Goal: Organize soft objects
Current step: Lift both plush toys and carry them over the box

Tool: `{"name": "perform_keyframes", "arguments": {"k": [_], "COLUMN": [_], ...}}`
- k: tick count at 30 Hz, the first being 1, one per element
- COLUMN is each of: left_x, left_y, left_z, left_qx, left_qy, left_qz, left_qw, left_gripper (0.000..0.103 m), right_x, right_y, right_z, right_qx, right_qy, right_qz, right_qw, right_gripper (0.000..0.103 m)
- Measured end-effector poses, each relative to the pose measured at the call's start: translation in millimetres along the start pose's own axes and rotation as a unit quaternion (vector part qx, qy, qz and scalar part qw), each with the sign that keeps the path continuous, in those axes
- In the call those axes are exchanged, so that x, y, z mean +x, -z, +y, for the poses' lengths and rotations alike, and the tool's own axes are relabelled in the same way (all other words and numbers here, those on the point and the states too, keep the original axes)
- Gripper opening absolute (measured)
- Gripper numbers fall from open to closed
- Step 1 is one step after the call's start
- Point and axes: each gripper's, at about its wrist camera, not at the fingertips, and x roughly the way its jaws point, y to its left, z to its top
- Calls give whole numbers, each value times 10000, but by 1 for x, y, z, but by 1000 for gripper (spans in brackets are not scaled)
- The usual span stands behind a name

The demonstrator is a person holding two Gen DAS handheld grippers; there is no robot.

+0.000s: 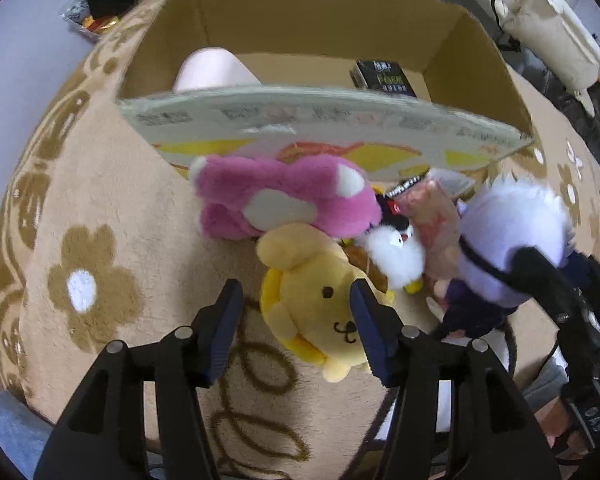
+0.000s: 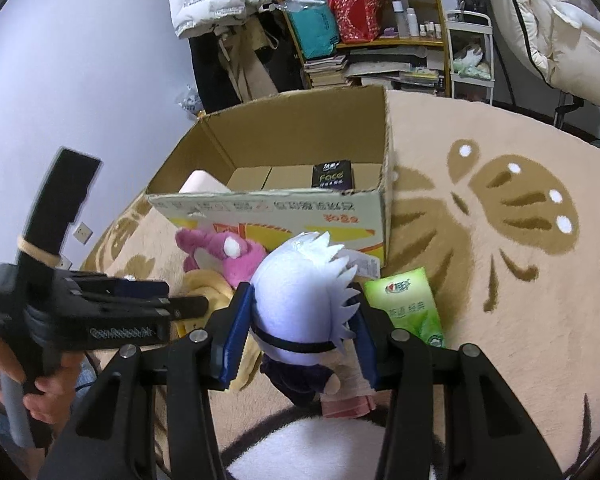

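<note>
An open cardboard box (image 1: 340, 128) (image 2: 284, 208) stands on the rug, with a pink roll (image 1: 212, 72) and a dark packet (image 1: 382, 76) inside. In front of it lie a pink plush (image 1: 276, 200) (image 2: 228, 252), a yellow dog plush (image 1: 316, 300), and a small white plush (image 1: 396, 256). My left gripper (image 1: 296, 324) is open, its fingers on either side of the yellow dog's head. My right gripper (image 2: 300, 332) is shut on a white-haired doll (image 2: 300, 296) (image 1: 508, 232), held just above the rug.
A green tissue pack (image 2: 412, 308) lies right of the doll. A pink packet (image 1: 432, 216) lies among the plushes. The beige flower rug (image 1: 100, 272) extends around. Shelves (image 2: 364, 20) and hanging coats stand behind the box.
</note>
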Motion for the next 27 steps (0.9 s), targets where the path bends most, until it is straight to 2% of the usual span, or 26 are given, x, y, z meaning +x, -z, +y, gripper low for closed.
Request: {"name": "perform_keyframes", "arguments": {"k": [4, 7, 10, 19, 27], "left_x": [10, 16, 21, 20, 9], "left_y": [-3, -3, -4, 7, 19], "left_z": [-10, -18, -22, -41, -52], "left_qx": [76, 197, 277, 468, 534], "left_qy": [67, -79, -225, -423, -487], "left_qz": [124, 112, 72, -29, -232], "left_qw": [9999, 9997, 9993, 9980, 9971], "left_gripper": [56, 61, 61, 40, 39], "right_x": [-2, -2, -2, -5, -10], "right_y": [-2, -3, -3, -5, -5], "right_z": [-2, -2, -2, -4, -6], "right_qx": [40, 58, 63, 80, 123], "right_qy": [-1, -14, -16, -53, -72], "right_qz": [-37, -56, -63, -111, -177], "right_qw": [10000, 10000, 10000, 9999, 9997], "right_gripper": [49, 49, 49, 49, 49]}}
